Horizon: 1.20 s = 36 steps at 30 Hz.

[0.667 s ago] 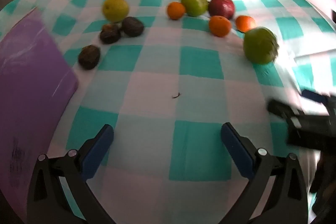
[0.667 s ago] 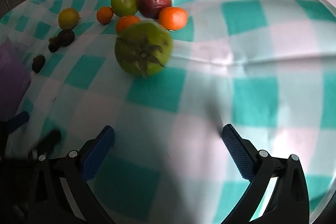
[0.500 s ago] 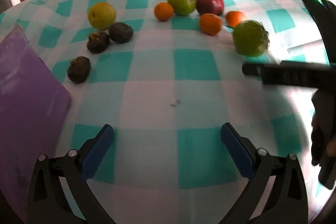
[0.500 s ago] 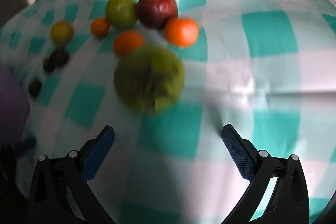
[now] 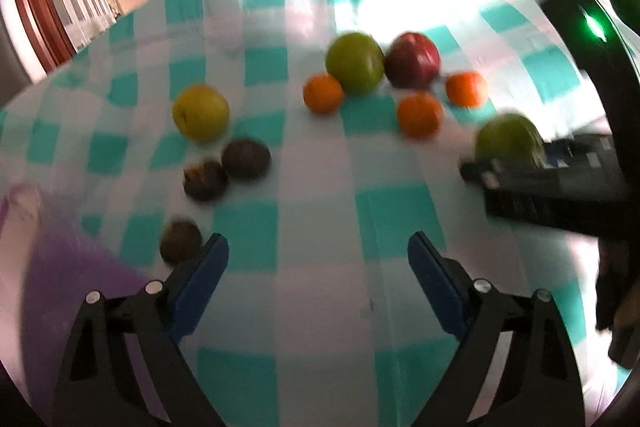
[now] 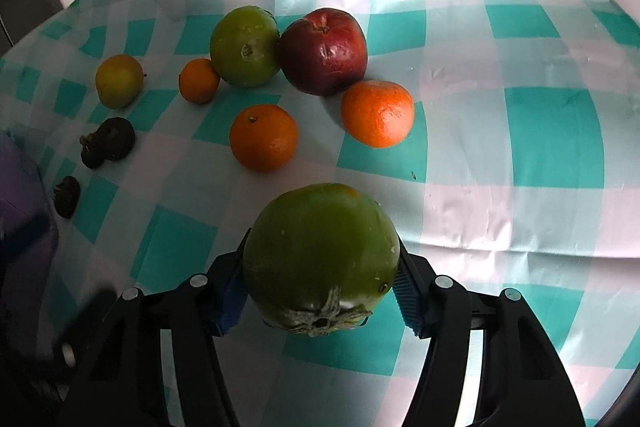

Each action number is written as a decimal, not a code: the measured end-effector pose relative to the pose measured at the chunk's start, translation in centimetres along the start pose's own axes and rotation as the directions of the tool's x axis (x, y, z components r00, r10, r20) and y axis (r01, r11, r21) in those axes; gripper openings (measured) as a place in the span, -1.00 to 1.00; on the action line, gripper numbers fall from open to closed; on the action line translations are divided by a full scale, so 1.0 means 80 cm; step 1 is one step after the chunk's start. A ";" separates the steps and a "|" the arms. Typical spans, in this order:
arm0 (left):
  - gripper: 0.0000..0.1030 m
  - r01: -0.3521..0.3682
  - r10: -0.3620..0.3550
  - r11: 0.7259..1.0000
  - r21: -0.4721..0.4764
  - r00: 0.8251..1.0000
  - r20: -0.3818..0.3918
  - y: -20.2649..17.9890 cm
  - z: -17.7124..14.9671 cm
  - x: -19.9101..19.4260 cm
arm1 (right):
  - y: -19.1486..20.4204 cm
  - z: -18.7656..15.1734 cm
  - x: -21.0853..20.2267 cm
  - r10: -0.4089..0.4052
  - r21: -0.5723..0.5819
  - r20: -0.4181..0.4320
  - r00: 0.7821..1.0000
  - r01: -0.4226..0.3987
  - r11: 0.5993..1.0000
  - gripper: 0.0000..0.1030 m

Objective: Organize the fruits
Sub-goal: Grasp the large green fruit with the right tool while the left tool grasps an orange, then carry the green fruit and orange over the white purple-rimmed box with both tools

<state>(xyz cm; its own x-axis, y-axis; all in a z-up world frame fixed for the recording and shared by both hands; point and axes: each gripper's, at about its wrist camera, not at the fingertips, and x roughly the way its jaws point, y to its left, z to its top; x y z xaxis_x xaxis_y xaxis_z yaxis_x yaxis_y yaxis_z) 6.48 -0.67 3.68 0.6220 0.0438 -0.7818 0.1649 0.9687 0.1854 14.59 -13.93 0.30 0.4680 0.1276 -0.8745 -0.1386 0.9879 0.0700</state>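
Right gripper (image 6: 320, 291): fingers closed onto the green persimmon (image 6: 320, 259), blue pads pressed to its two sides; calyx faces the camera.
Green persimmon, place: between the right fingers, near edge of the right wrist view, over the checked tablecloth (image 6: 540, 131). In the left wrist view it shows blurred at the right, just behind the dark body of the right gripper.
Left gripper (image 5: 318, 275): fingers spread wide, nothing between them; low over the cloth.
Far cluster: green apple (image 6: 245, 46) touching red apple (image 6: 324, 51). Small orange (image 6: 199, 81) at the green apple's left.
Middle: two oranges, one left (image 6: 264, 138) and one right (image 6: 377, 113), apart from each other, just beyond the held persimmon.
Left side: yellow-green fruit (image 6: 119, 80) alone, far left.
Dark fruits: three wrinkled brown ones. Two touching (image 5: 226, 169), near side of the yellow-green fruit; the third (image 5: 181, 242) nearer, just beside the left gripper's left finger.
Purple board (image 5: 64, 291): near left, edge beside the third dark fruit.
Image quality: left wrist view motion-blurred.
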 end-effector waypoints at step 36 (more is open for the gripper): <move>-0.20 0.222 -0.231 0.973 -0.069 0.953 -0.195 -0.092 -0.036 -0.072 | -0.114 -0.122 -0.169 0.136 0.089 0.054 0.989 -0.140 0.986 0.17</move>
<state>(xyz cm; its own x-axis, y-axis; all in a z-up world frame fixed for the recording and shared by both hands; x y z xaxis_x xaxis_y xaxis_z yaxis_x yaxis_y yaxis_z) -0.48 -7.32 5.11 0.4053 -0.1346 -0.9042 0.2455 0.9688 -0.0342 1.01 -25.55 6.77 0.4917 0.2652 -0.8294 -0.1242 0.9641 0.2346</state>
